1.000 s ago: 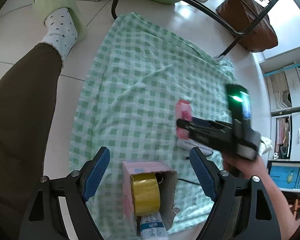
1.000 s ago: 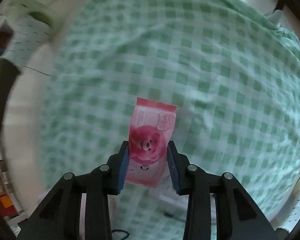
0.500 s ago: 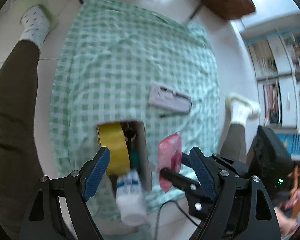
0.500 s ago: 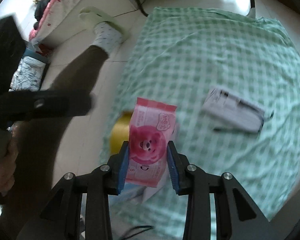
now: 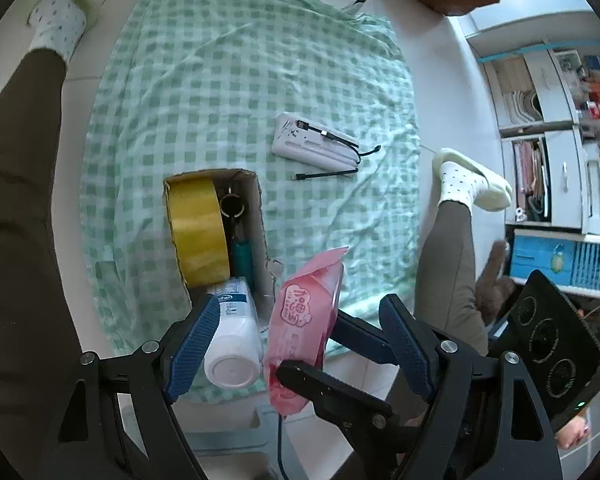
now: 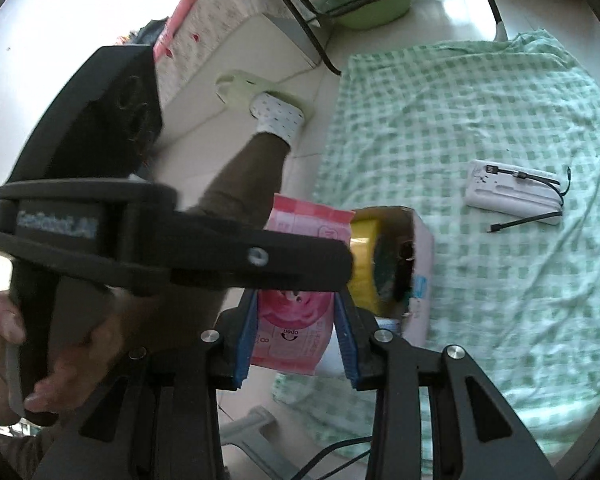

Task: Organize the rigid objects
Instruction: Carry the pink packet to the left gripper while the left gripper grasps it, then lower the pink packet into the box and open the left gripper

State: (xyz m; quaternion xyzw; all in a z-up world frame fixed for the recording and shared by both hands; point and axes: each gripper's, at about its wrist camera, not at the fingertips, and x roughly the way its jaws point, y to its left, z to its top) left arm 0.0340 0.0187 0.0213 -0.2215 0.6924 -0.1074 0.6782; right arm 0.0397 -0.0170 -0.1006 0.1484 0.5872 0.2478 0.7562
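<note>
A: Left wrist view: what sits in the cardboard box [image 5: 256, 200]?

B: A yellow tape roll [image 5: 196, 232] fills its left side, a key ring [image 5: 231, 205] and a teal item lie beside it, and a white bottle [image 5: 234, 340] pokes out of the near end. The box rests on the green checked cloth [image 5: 228, 80] spread on the floor.

A: And the tools?

B: The right tool [image 6: 296, 340] is clamped on the pink wipes pack [image 6: 292, 320], held above the floor just right of the box. The left tool [image 5: 300, 344] is spread wide, gripping nothing, its fingers either side of bottle and pack.

A: Anything else on the cloth?

B: A white power bank [image 5: 314, 146] with black cables, well apart from the box.
</note>
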